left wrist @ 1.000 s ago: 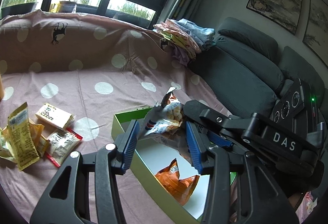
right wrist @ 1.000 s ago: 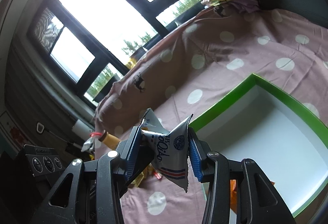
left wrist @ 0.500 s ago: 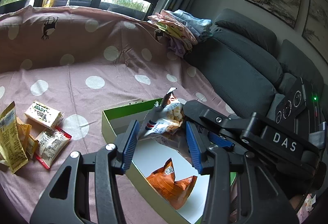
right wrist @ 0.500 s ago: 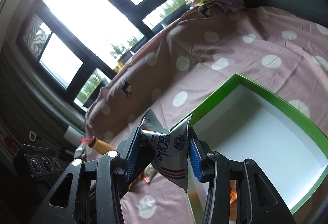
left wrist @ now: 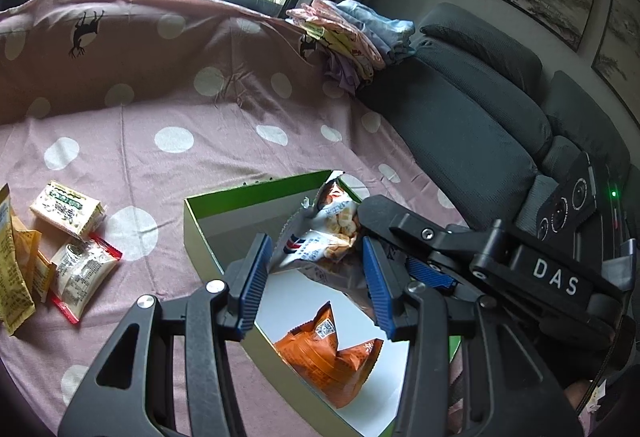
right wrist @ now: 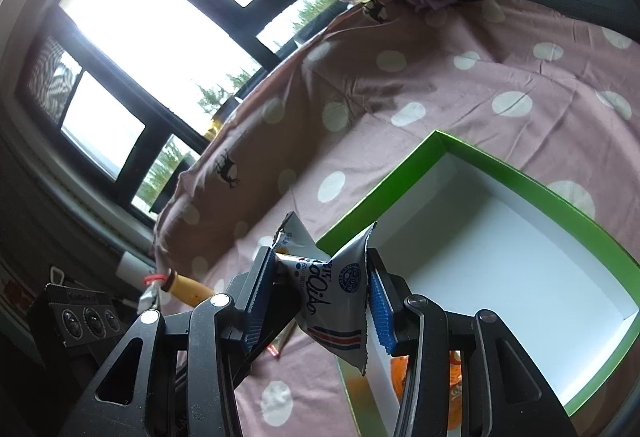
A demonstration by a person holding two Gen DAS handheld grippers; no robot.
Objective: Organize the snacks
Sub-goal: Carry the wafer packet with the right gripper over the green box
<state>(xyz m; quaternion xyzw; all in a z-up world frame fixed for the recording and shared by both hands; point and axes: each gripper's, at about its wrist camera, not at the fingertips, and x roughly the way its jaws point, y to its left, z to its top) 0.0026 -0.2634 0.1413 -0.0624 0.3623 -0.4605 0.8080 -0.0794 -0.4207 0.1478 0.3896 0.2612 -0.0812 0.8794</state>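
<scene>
My right gripper [right wrist: 318,293] is shut on a white and silver snack packet [right wrist: 334,293] and holds it above the near corner of a green box [right wrist: 384,193] with a white inside. In the left wrist view the same packet [left wrist: 324,237] hangs between my open left gripper's [left wrist: 316,281] blue pads, gripped by the right gripper's arm [left wrist: 460,249] from the right. An orange snack bag [left wrist: 328,349] lies inside the green box [left wrist: 200,233]. Several more snack packets [left wrist: 68,237] lie on the sheet at the left.
The box and snacks rest on a pink polka-dot sheet [left wrist: 192,141]. A dark grey sofa [left wrist: 472,105] stands at the right with folded clothes [left wrist: 352,33] at its end. Windows lie beyond the sheet. A wooden-handled item [right wrist: 188,287] lies at the sheet's edge.
Both grippers have moved a little forward and over the box with the packet still held. The loose snacks have slid toward the left edge of the left wrist view.
</scene>
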